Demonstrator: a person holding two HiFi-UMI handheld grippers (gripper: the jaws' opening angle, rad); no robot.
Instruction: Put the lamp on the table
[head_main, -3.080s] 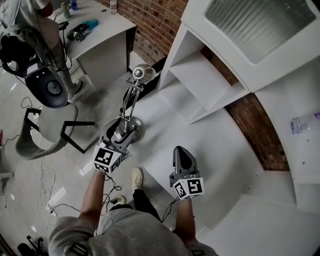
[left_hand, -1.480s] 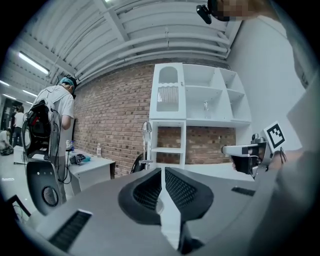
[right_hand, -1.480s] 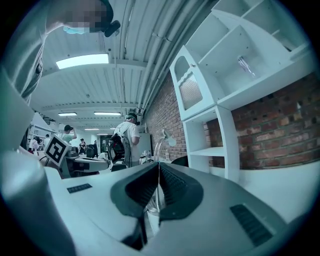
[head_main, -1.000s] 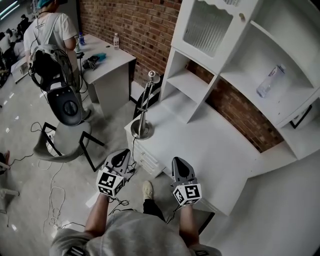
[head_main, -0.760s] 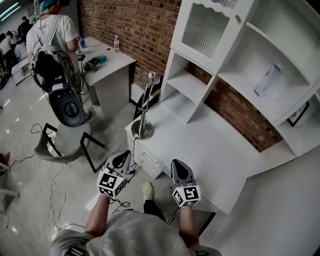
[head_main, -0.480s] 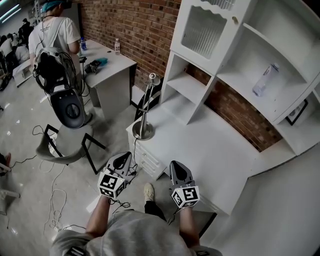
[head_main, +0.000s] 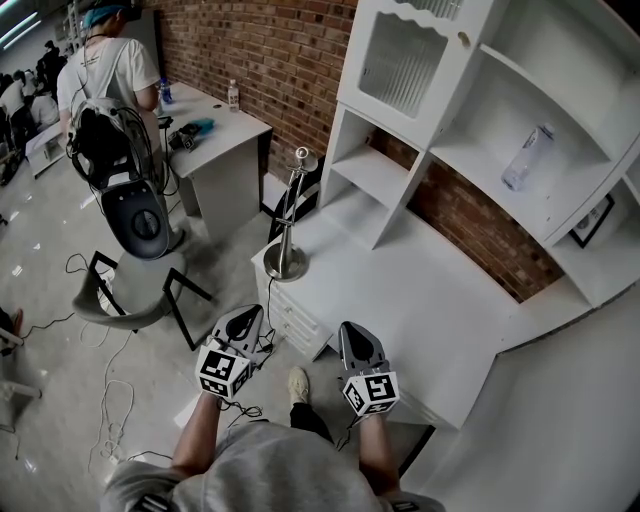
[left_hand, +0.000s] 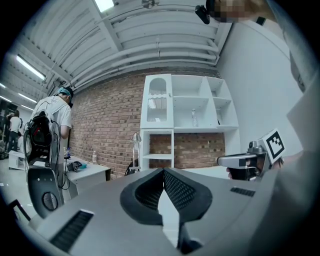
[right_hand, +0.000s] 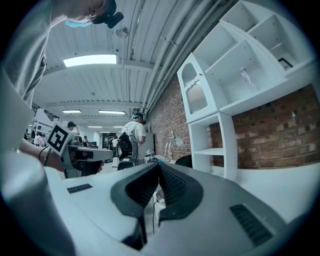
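1. Head view: lamp (head_main: 290, 215) stands upright on the bench (head_main: 430, 300), base close to the left corner edge. Left gripper (head_main: 242, 314) and right gripper (head_main: 356, 330) hang near the front edge, apart from it. Risk: a bump there tips it off. Bare top lies to its right, shelf unit (head_main: 400, 150) behind.
2. Left gripper view: fingers (left_hand: 175, 190) shut, empty.
3. Right gripper view: fingers (right_hand: 172, 187) shut, empty.

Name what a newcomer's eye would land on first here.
A slim chrome desk lamp stands upright on the left corner of the white desk, free of both grippers. The left gripper and right gripper hang shut and empty in front of the desk's near edge. Behind, a tall white shelf unit holds a clear plastic bottle.
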